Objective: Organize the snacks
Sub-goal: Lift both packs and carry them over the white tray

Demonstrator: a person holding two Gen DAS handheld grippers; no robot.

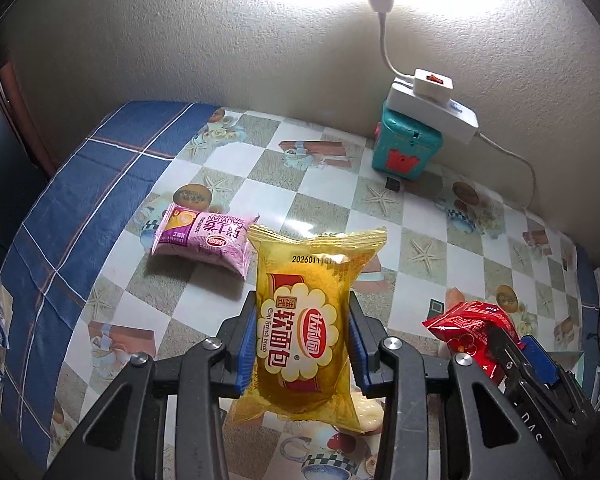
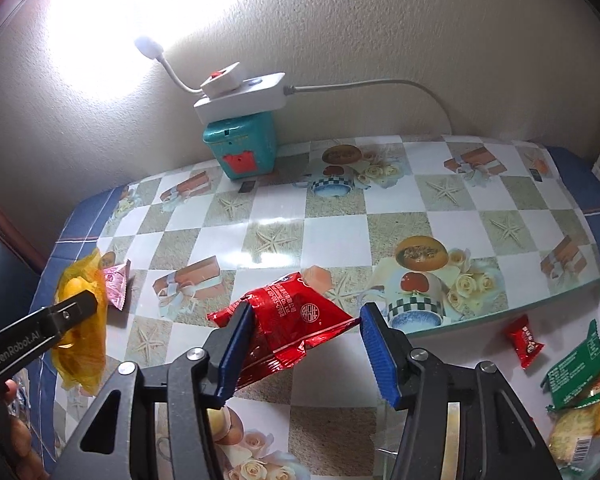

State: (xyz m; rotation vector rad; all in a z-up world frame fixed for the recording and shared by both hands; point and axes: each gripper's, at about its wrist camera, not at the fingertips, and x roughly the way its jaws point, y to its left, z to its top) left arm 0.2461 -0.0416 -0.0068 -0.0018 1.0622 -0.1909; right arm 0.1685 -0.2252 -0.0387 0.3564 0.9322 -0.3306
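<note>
Yellow French-bread packet hangs clenched in the left claw; the right claw pinches a red packet above the tabletop. Pink Swiss-roll packet, small red sweet and green packet still await sorting.

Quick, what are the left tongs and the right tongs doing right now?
Left tongs: shut on the yellow bread pack, off the table.
Right tongs: holding the red snack packet, lifted too.

Glossy plastic yellow wrapper; shiny foil red packet; rough wall.
</note>
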